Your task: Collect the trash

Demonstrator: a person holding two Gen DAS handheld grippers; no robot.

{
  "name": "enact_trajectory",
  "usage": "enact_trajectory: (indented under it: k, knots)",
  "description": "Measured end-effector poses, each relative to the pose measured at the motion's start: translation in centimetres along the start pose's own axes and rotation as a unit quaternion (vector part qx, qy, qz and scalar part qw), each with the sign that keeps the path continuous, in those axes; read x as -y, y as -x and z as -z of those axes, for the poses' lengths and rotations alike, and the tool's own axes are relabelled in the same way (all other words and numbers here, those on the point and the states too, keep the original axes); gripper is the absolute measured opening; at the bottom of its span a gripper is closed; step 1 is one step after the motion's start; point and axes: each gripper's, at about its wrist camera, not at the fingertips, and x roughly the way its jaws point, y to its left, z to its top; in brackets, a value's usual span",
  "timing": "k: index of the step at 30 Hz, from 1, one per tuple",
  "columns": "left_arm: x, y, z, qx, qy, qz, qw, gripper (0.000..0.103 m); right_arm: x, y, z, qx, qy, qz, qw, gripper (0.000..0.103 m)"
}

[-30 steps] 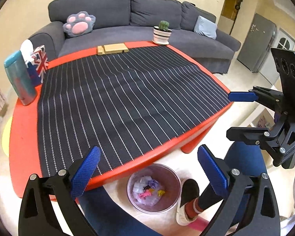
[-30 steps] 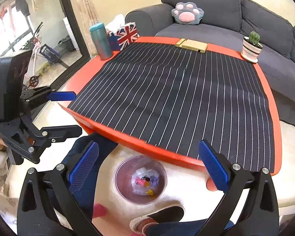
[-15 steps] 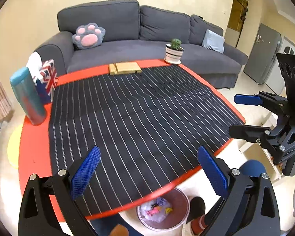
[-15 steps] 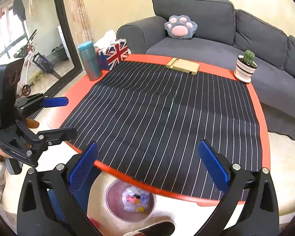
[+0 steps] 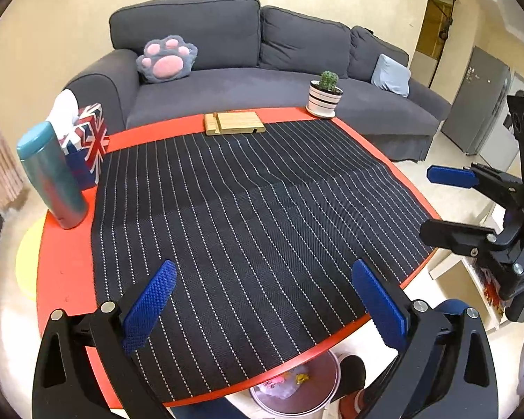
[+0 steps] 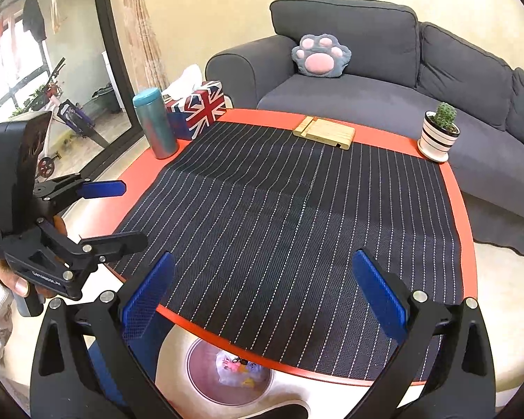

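Both the left gripper point(image 5: 262, 309) and the right gripper point(image 6: 263, 298) are lifting away from the trash bin point(image 6: 228, 372) — 1 second ago it was sitting squarely between each pair of jaws, and now it is slipping below them, half hidden under the red table point(image 5: 64, 262). Both jaws are gaping wide, holding nothing. With the striped mat point(image 5: 255, 216) ahead of them showing no litter, collecting is probably finishing.

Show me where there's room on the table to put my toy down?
The whole middle of the striped mat is bare, between the wooden stand at the back and the near edge. The corner with the teal bottle and flag tissue box is crowded; the cactus pot fills the other corner.
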Motion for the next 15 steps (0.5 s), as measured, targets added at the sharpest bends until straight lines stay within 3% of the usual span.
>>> enact_trajectory:
  k: [15]
  knots:
    - [-0.03, 0.51, -0.56, 0.016, 0.006, -0.003, 0.9998, 0.097, -0.13, -0.59, 0.01, -0.006, 0.003, -0.005, 1.0, 0.1]
